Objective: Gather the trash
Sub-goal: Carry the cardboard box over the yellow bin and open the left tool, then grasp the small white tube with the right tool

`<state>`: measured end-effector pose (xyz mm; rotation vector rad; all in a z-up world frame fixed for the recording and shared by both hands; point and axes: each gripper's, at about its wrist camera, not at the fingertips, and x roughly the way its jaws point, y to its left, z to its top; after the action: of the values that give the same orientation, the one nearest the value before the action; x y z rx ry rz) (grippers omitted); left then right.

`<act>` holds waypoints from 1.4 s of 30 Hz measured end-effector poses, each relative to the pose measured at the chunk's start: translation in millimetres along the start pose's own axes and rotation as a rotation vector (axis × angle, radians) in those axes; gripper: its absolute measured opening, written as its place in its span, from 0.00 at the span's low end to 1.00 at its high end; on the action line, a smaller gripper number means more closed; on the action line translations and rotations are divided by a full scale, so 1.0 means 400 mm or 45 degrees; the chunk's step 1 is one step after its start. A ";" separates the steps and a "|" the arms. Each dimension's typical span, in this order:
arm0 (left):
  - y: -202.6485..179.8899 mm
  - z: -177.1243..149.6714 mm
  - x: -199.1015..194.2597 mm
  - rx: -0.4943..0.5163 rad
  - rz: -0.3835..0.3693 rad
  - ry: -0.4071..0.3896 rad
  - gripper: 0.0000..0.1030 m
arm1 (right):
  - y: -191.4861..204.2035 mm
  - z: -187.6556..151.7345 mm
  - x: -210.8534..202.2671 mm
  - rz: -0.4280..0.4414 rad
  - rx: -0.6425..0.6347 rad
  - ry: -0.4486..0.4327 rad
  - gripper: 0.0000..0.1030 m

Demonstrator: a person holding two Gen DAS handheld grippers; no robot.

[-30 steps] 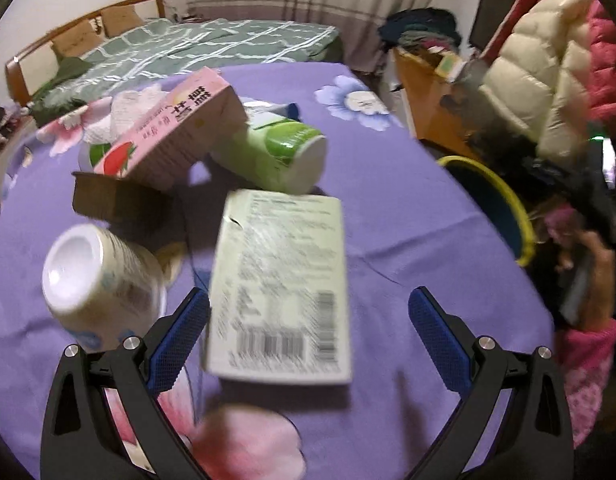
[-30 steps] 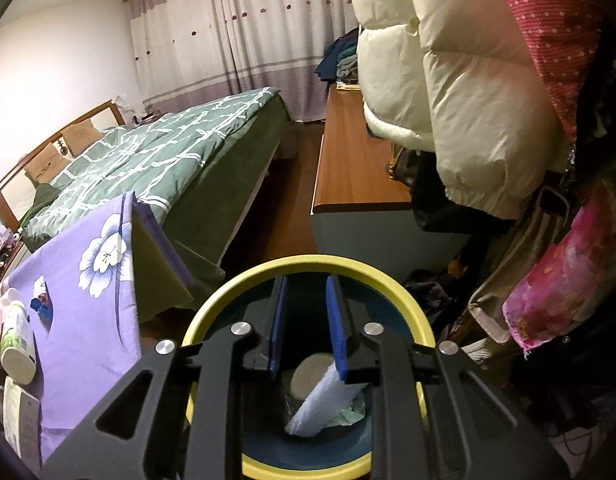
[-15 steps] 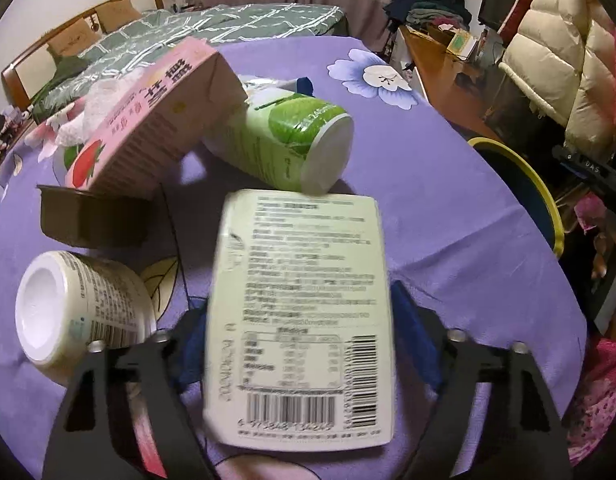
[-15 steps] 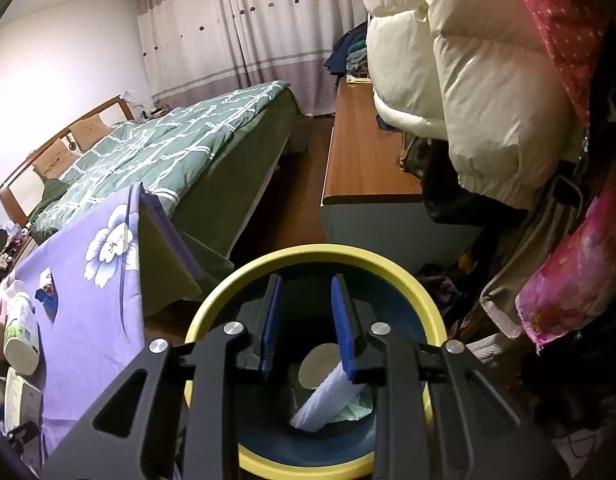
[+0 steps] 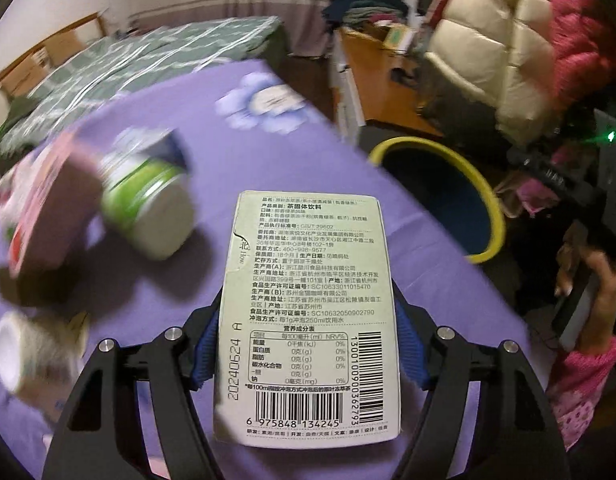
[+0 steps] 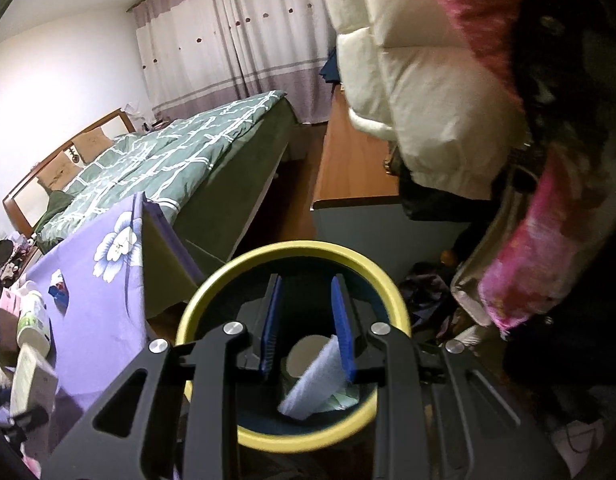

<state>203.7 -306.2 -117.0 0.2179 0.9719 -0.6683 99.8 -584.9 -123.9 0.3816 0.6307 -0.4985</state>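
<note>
My left gripper is shut on a pale green tea box and holds it above the purple flowered tablecloth. A green-and-white bottle, a pink carton and a white cup lie blurred on the table to its left. The yellow-rimmed trash bin stands off the table's right edge. My right gripper hovers over the same bin, jaws slightly apart and empty. A white wrapper and a paper roll lie inside the bin.
A bed with a green quilt lies beyond the table. A wooden cabinet and hanging padded coats crowd the right. A person's hand in a pink sleeve shows at the right in the left wrist view.
My left gripper has closed on the tea box and lifted it, swinging right toward the bin. My right gripper's jaws have opened a little wider over the bin.
</note>
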 end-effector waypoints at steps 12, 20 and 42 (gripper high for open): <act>-0.287 0.199 0.173 0.184 -0.239 0.065 0.69 | -0.102 -0.041 -0.035 -0.030 0.002 0.039 0.26; -0.400 0.283 0.318 0.190 -0.257 0.098 0.86 | -0.138 -0.047 -0.049 -0.051 0.008 0.031 0.36; 0.027 0.011 -0.189 -0.121 0.005 -0.292 0.93 | 0.170 -0.073 -0.040 0.247 -0.196 0.089 0.36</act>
<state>184.3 -267.7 -53.7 0.0576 0.7805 -0.6271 112.5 -510.5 -123.0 0.3112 0.6873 -0.2508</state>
